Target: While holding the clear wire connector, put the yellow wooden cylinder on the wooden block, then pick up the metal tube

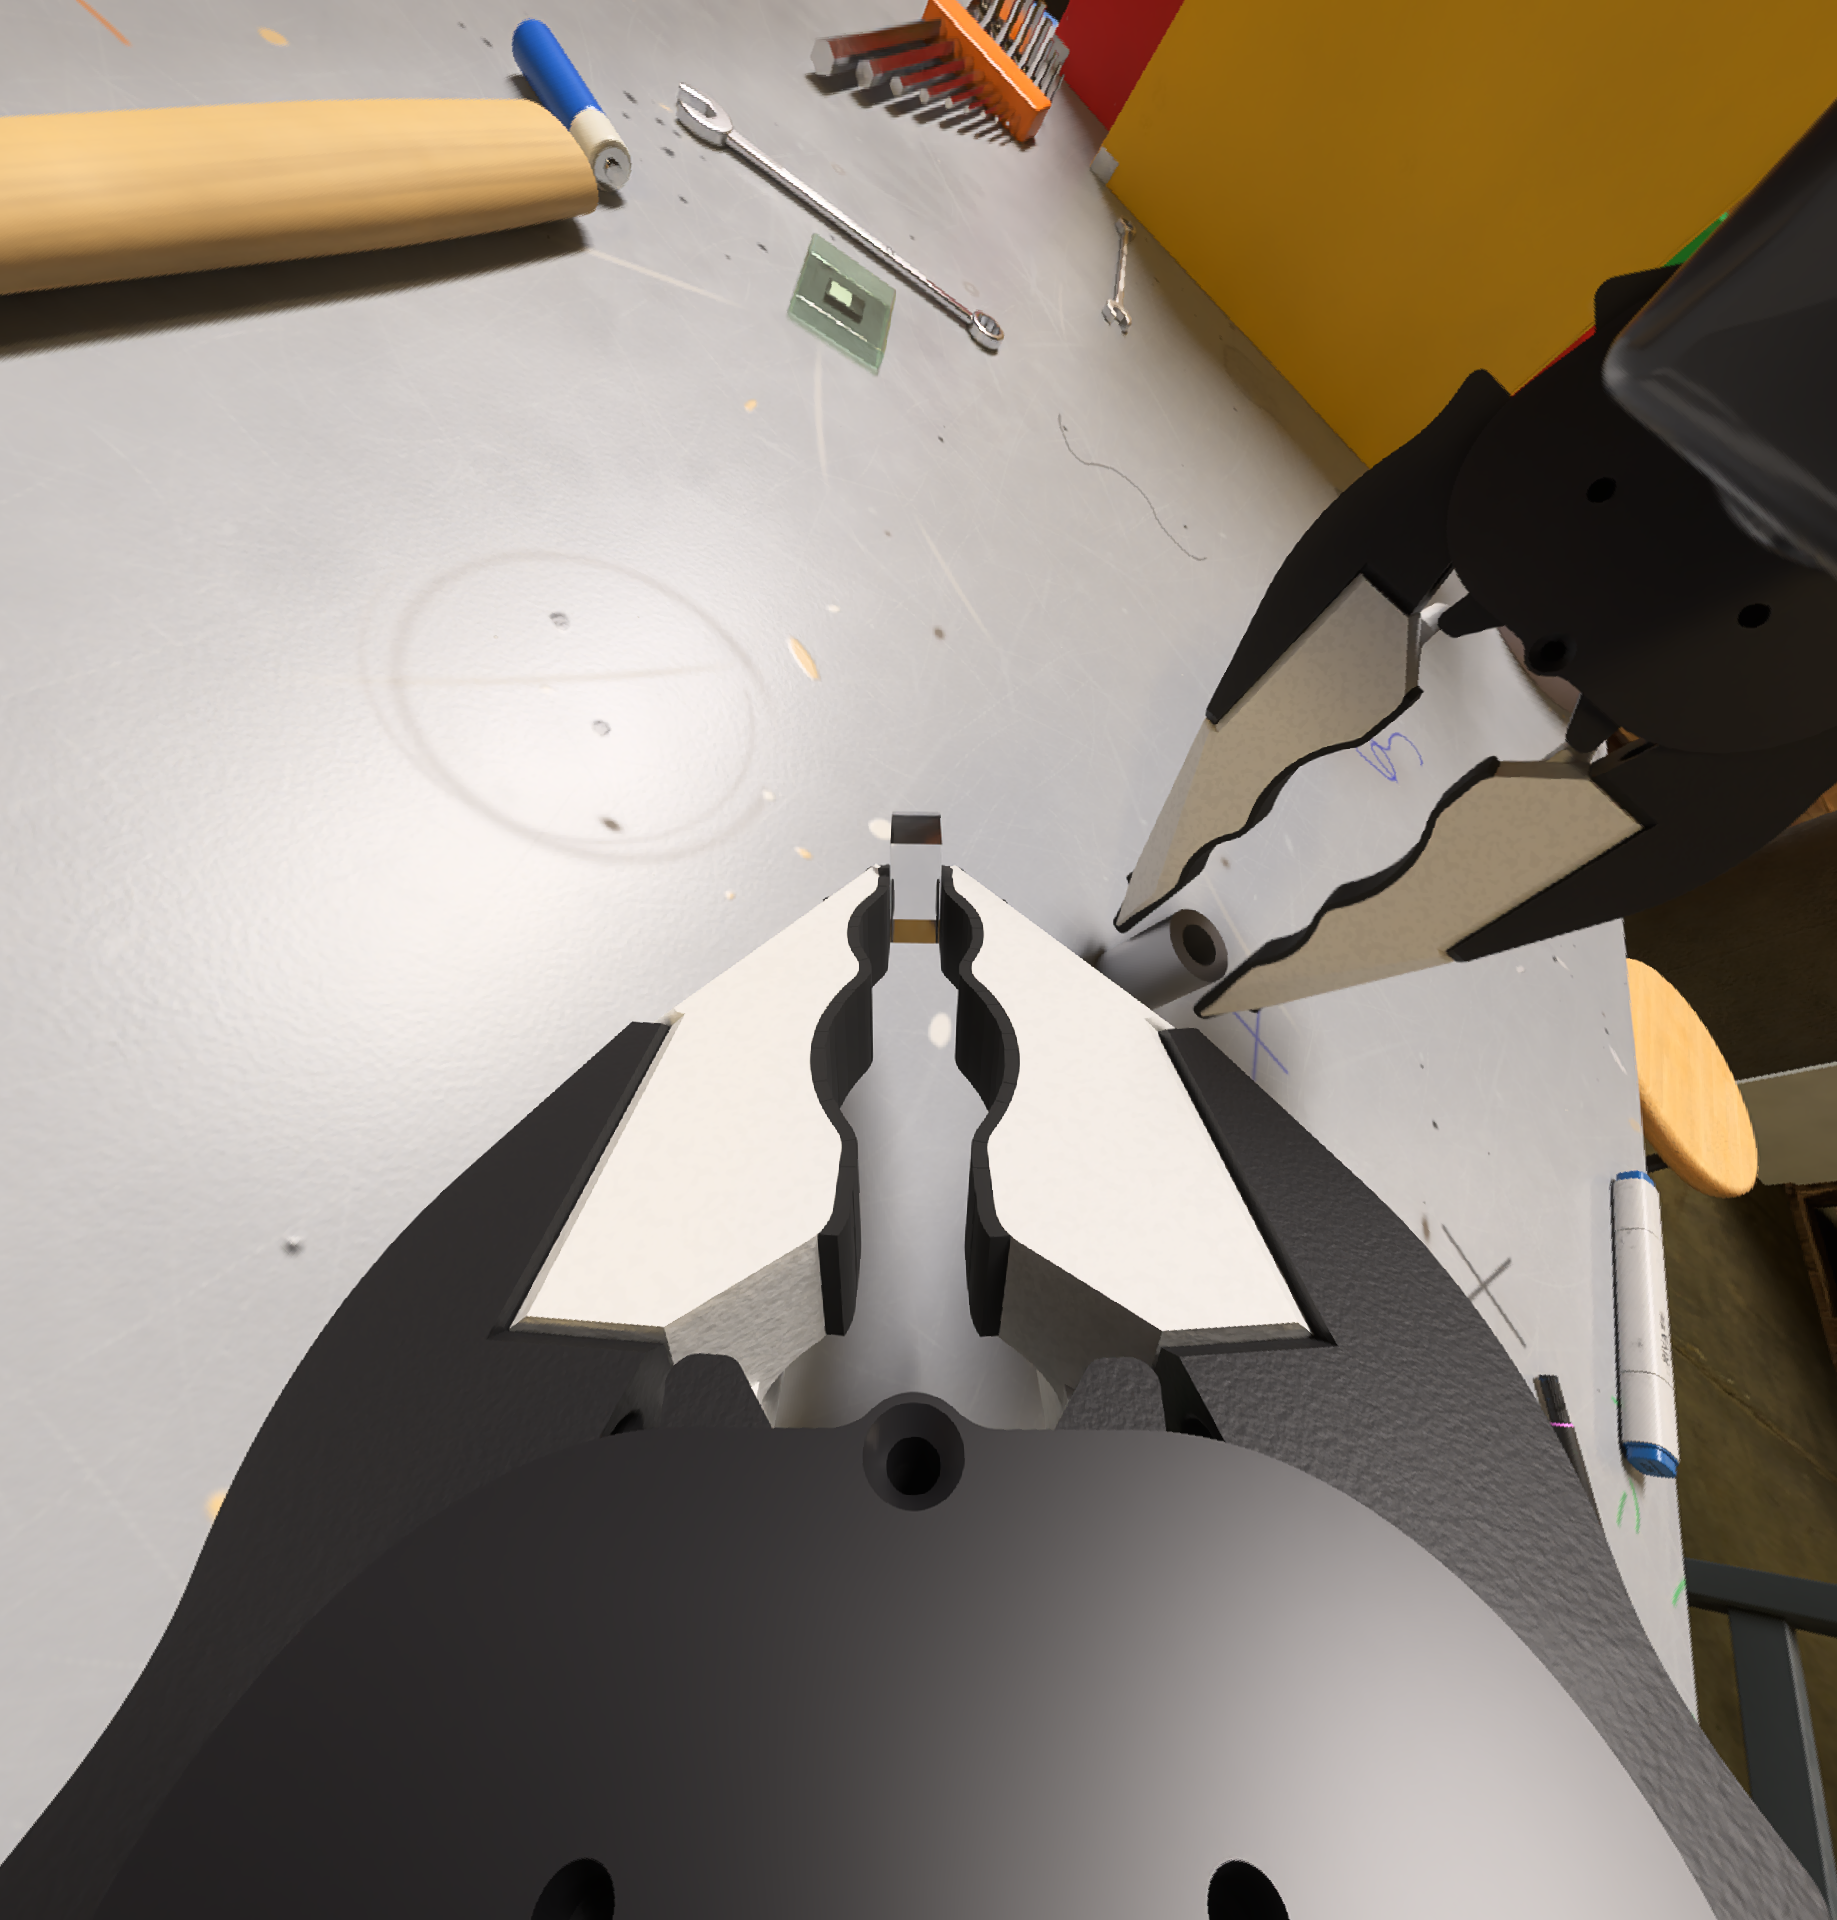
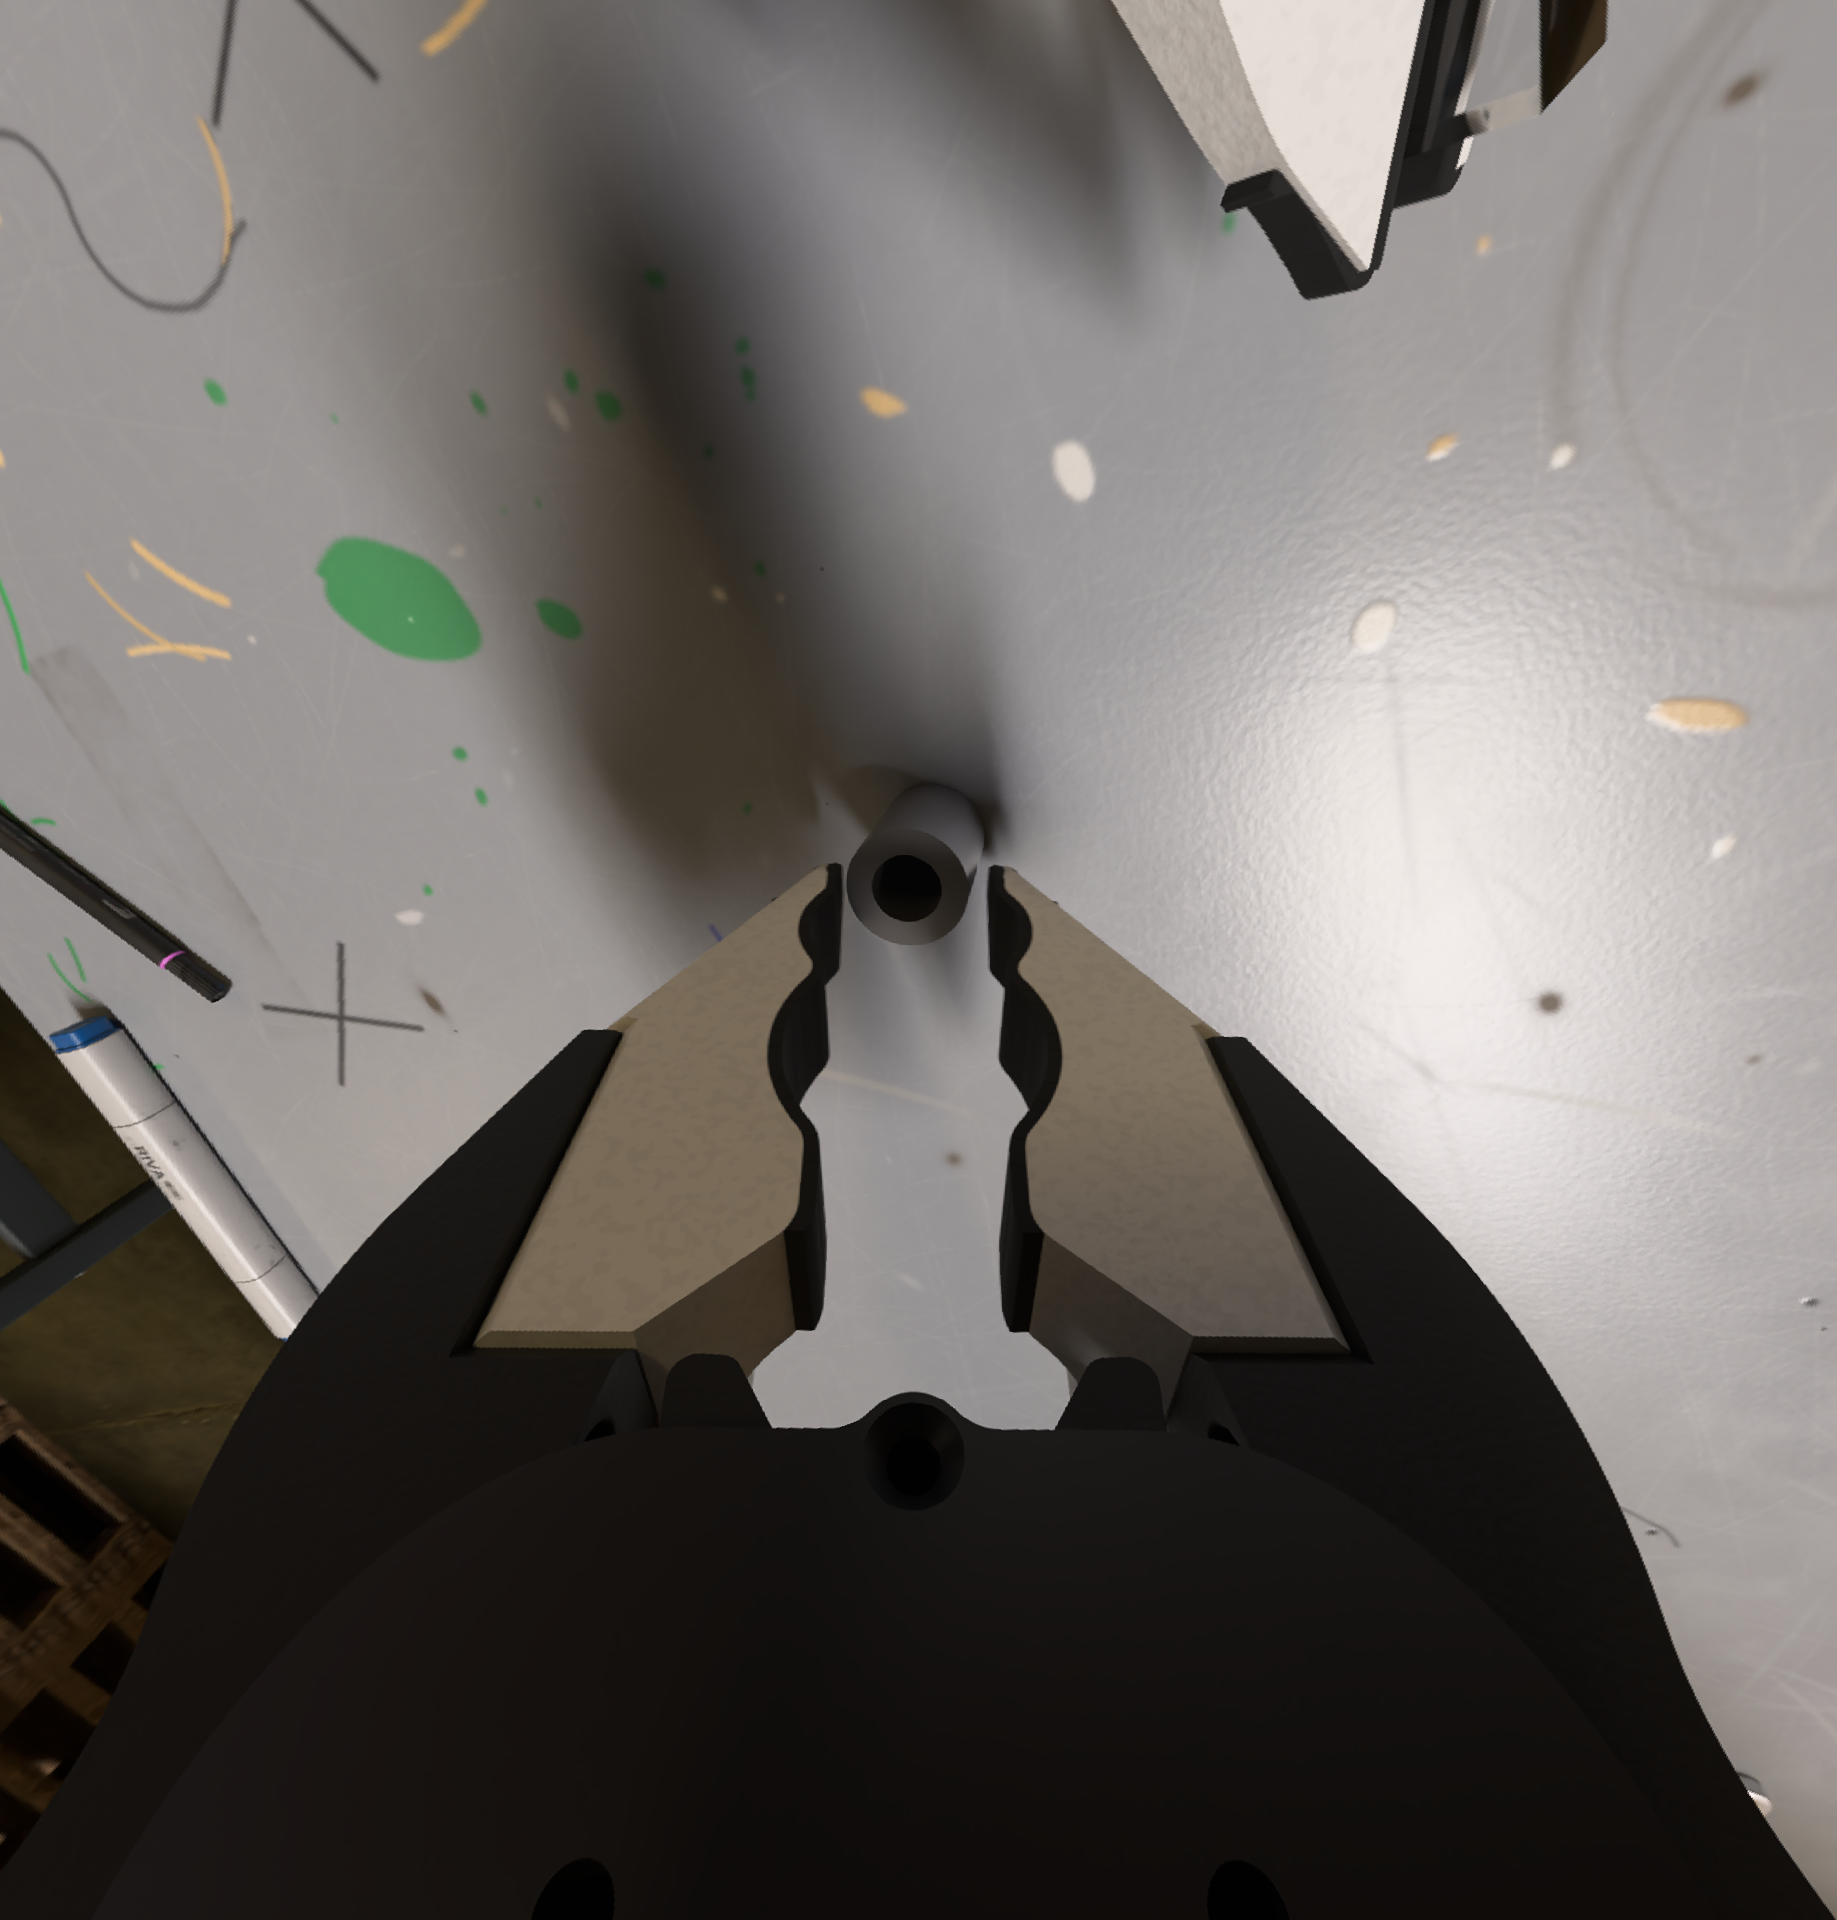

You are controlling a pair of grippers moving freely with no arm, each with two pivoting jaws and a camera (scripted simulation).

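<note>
The grey worktable (image 1: pixel 374 935) is carrying everything in both views. Above it the right gripper (image 2: pixel 912 902) is hanging nose-down, its tan fingers (image 2: pixel 685 1122) standing apart with a clear gap between them, gripping nothing. The left gripper (image 1: pixel 912 894) is sitting just beside it, its white fingers (image 1: pixel 748 1132) pressing inward on the clear wire connector (image 1: pixel 914 868), a small see-through piece projecting beyond the tips.

The metal tube (image 2: pixel 909 883), a short grey hollow piece, is lying on the table directly ahead of the right gripper's tips. In the right wrist view its open bore is facing the camera, so its long axis is running nearly along the gripper's line of approach and away from it. The left wrist view is showing the same tube (image 1: pixel 1194 945) with its near end lying between the tan tips. The fingers are therefore straddling the tube across its width, one on each side of its wall; whether they are touching it cannot be told.

Judged from this layout, the right gripper is the nearer and the free one, and the pick-up step is in hand. The yellow wooden cylinder and the wooden block are appearing in neither view.
</note>
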